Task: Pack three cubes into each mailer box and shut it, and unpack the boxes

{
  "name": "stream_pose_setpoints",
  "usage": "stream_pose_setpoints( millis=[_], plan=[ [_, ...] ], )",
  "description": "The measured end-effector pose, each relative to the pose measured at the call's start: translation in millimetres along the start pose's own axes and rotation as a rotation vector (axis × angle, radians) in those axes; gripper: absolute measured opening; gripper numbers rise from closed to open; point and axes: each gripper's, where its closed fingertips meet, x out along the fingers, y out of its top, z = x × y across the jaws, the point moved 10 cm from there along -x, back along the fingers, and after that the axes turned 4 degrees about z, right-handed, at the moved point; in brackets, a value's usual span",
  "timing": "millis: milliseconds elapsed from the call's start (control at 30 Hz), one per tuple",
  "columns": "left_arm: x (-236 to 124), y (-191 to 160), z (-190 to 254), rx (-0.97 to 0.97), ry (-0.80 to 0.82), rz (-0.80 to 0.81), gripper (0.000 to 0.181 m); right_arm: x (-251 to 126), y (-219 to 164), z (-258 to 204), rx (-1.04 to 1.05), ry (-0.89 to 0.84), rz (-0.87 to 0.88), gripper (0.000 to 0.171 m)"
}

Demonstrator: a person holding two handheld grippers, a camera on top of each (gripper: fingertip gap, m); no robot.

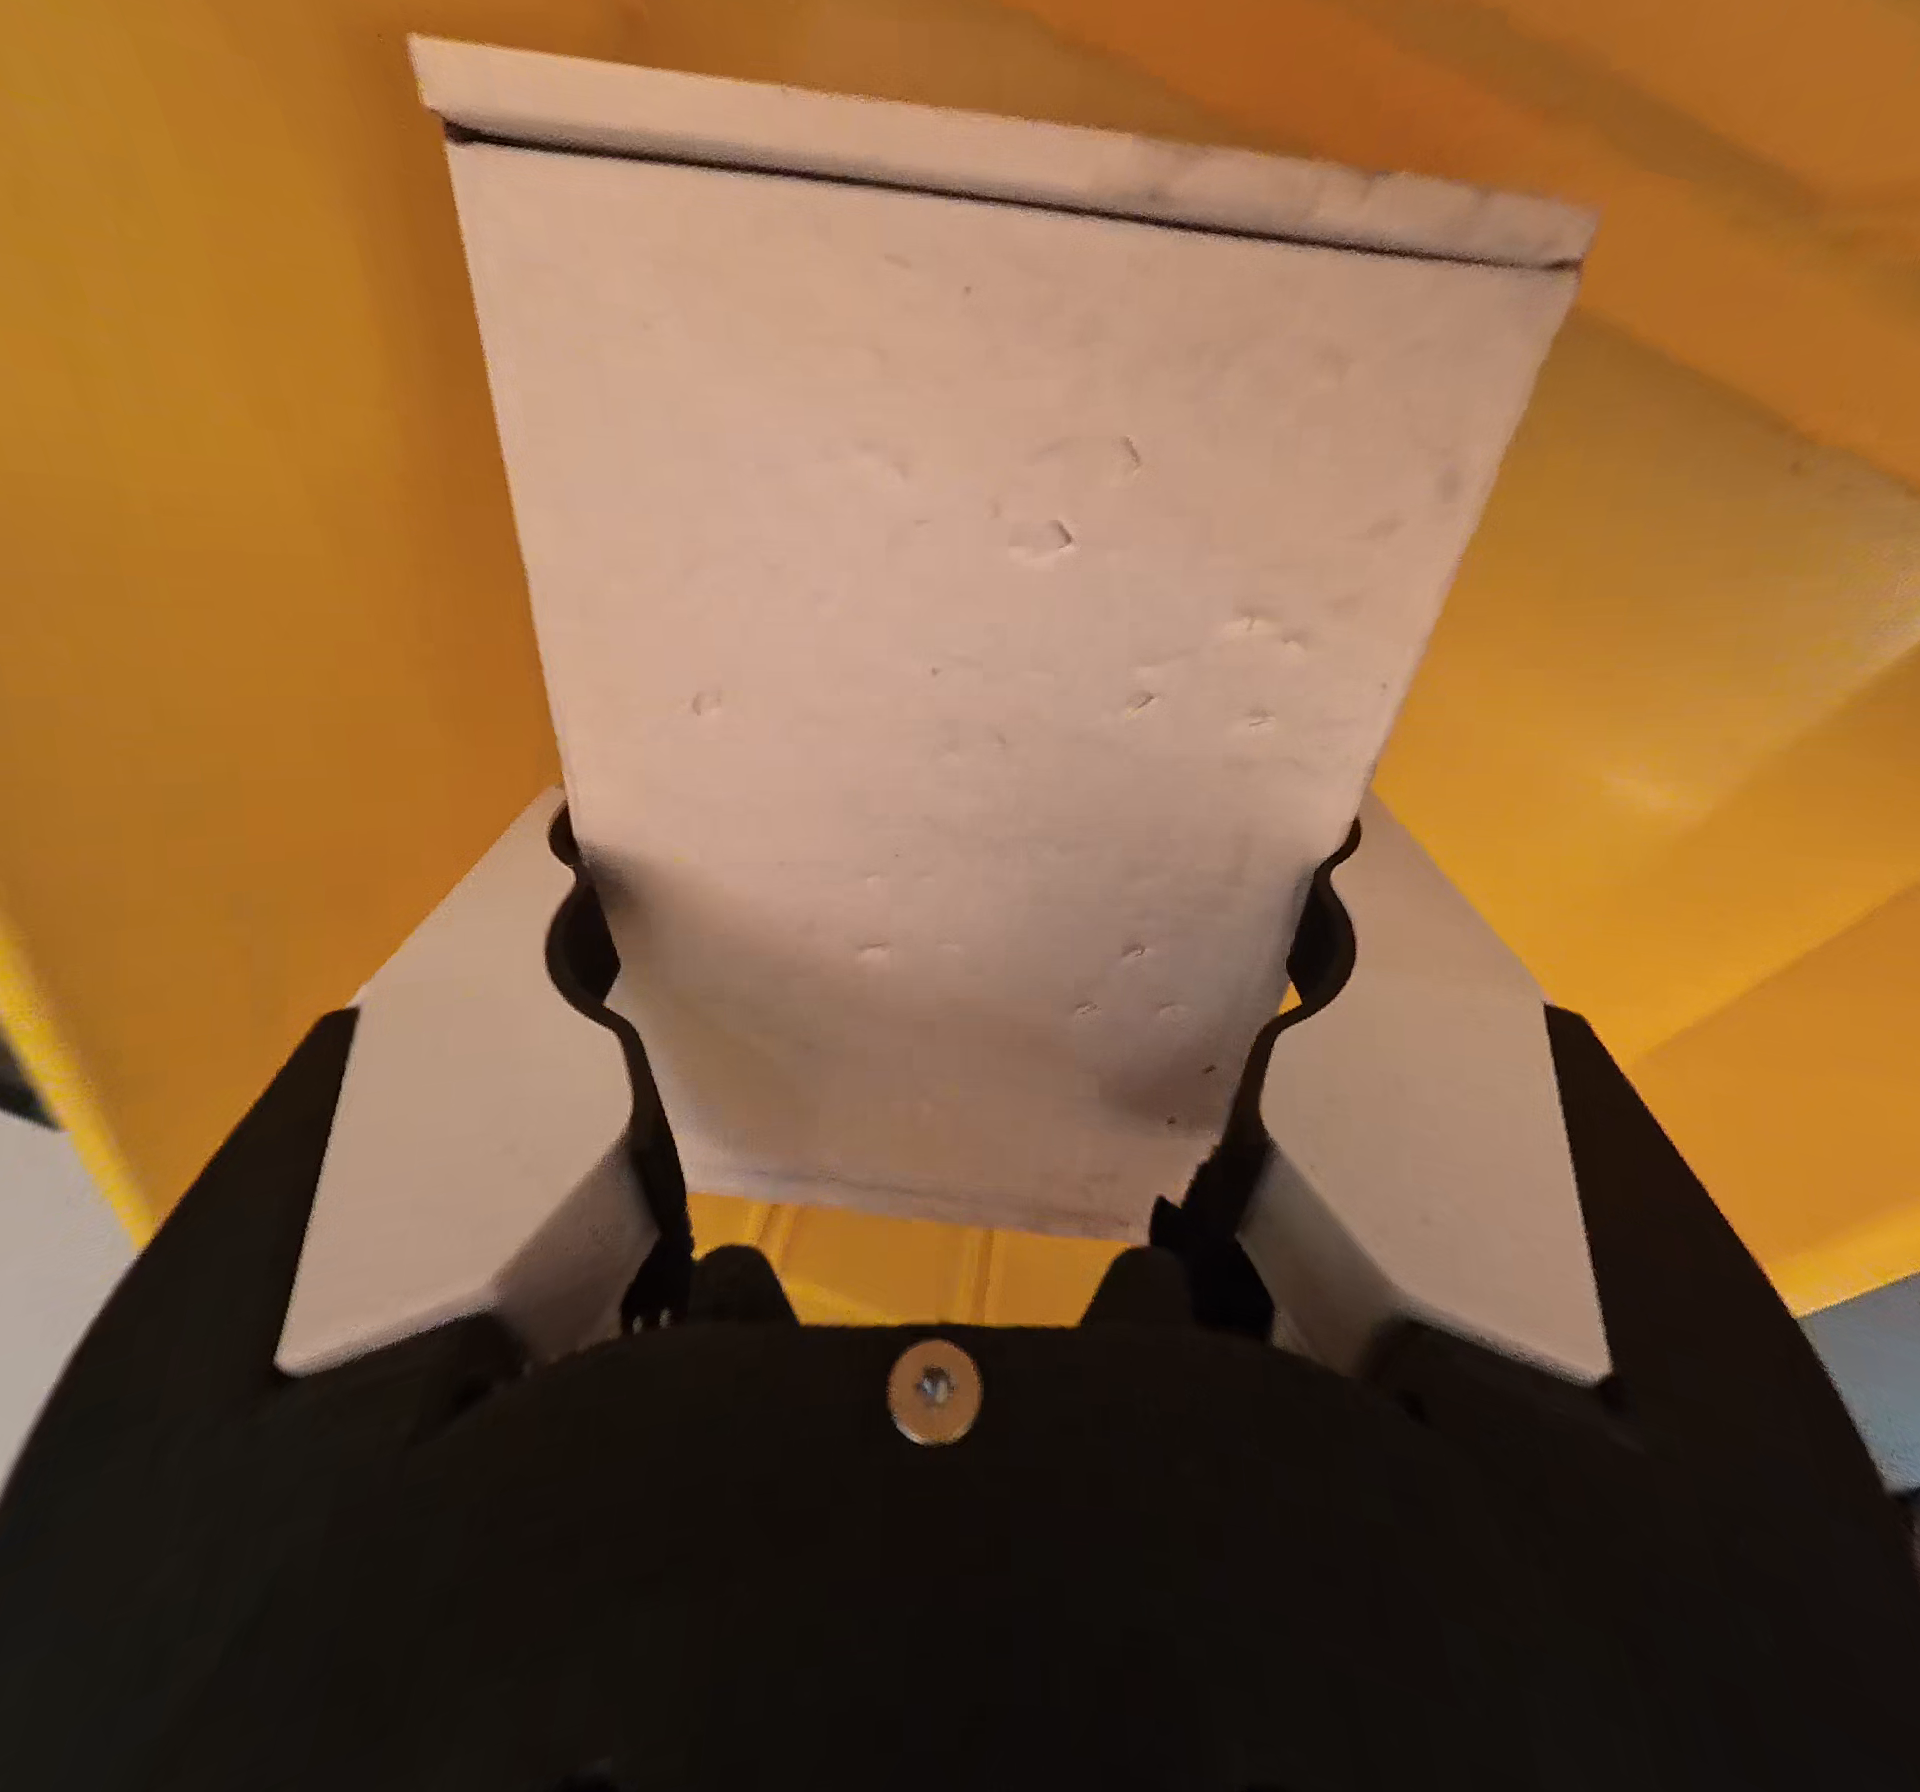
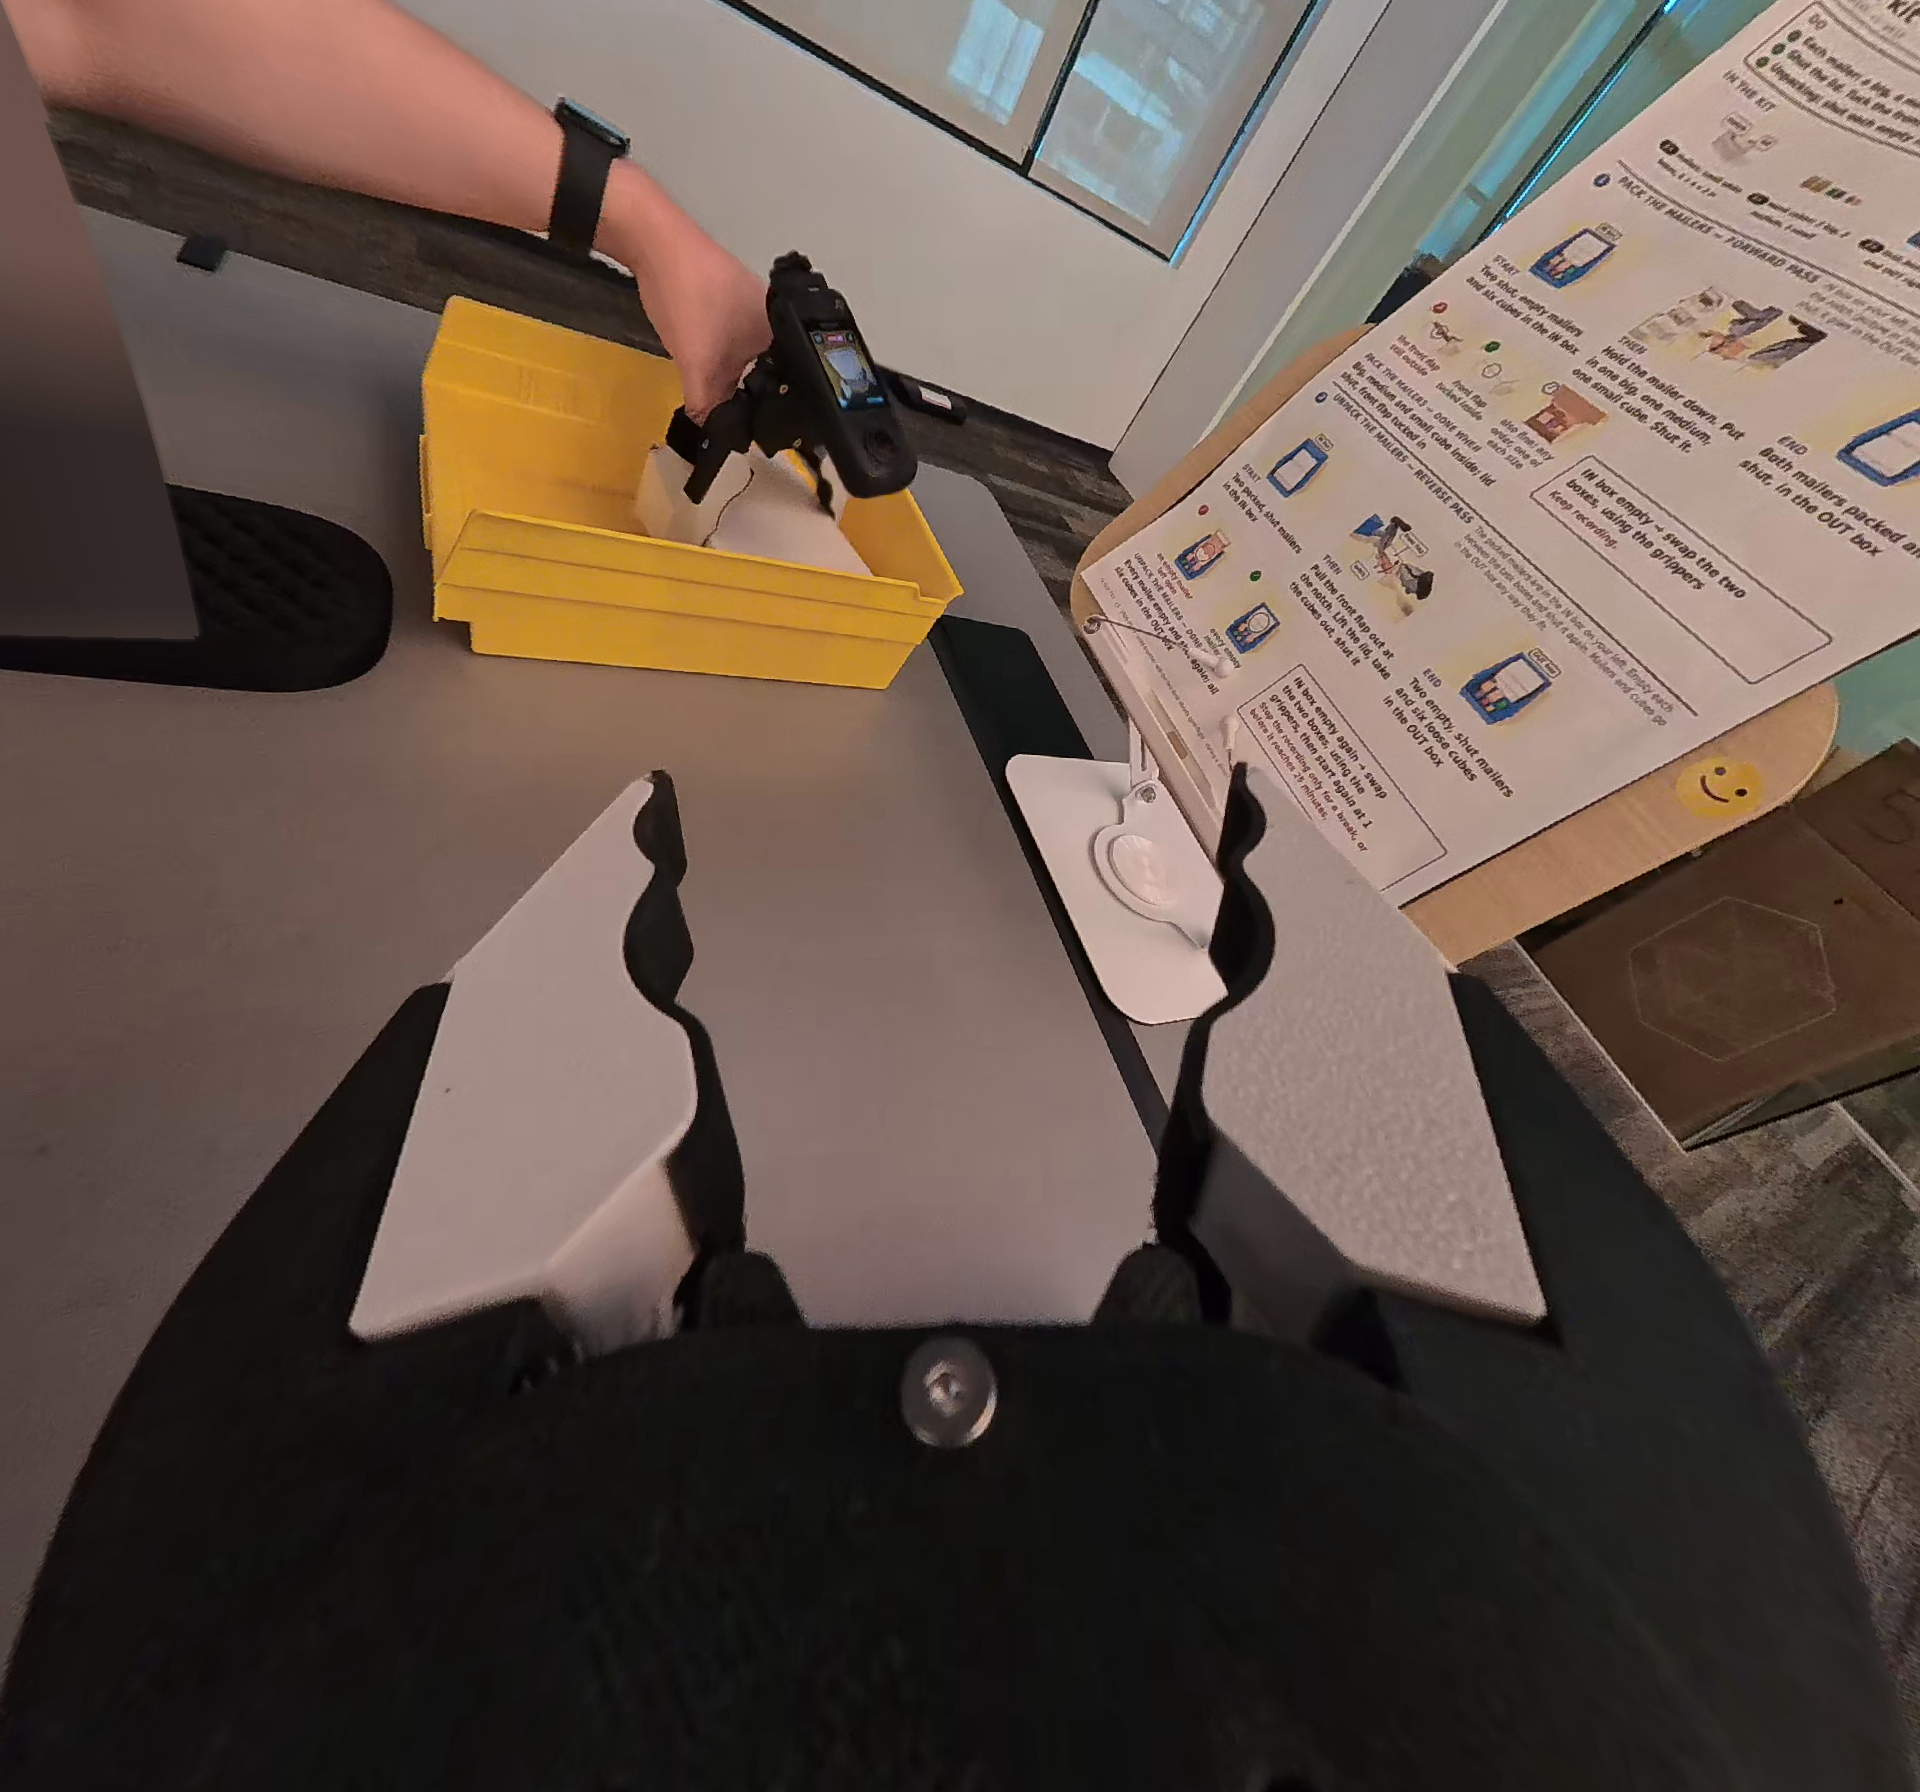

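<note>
One white mailer (image 1: 966, 620) fills the left wrist view, shut, its lid seam running along the far edge, its face pocked with small dents. It sits tilted inside the yellow bin (image 1: 208, 495), and the left gripper (image 1: 961, 963) has it: both fingers (image 1: 468, 1119) press against the box's two side edges, jaws spread about as wide as the box and clamped on it. Yellow wall all round, ribbed floor just showing under the near edge.

Over to the right wrist view, and there is that same grab from farther off. One bare forearm (image 2: 343, 80) comes in from the upper left, angled down, a black watch band (image 2: 584, 173) on the wrist, the hand (image 2: 717, 340) wrapped round the left gripper's handle, which points down into the bin (image 2: 665, 599). A small camera (image 2: 847, 402) rides on top of it. One mailer is visible in there; cubes, I cannot make out any.

The right gripper (image 2: 951, 807) hovers over the grey table (image 2: 260, 859), well apart from the bin, jaws wide open and holding nothing. Just past its right finger (image 2: 1340, 1067), one white stand base (image 2: 1101, 869) rests at the table's edge. One instruction sheet (image 2: 1558, 454) leans at the right. One black chair base (image 2: 270, 589) shows at the left.
</note>
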Motion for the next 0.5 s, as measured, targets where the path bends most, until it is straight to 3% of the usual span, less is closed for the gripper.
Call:
stream_pose_setpoints(
  millis=[300, 500],
  plan=[
    [-35, 0, 4, -0.019, 0.113, -0.084, 0.132, -5, 4, -3, -0.016, 0.006, 0.013, 0.101],
    [-77, 2, 11, -0.010, 0.212, -0.157, 0.131, -2, 5, -7, -0.025, 0.004, -0.002, 0.101]
  ],
)
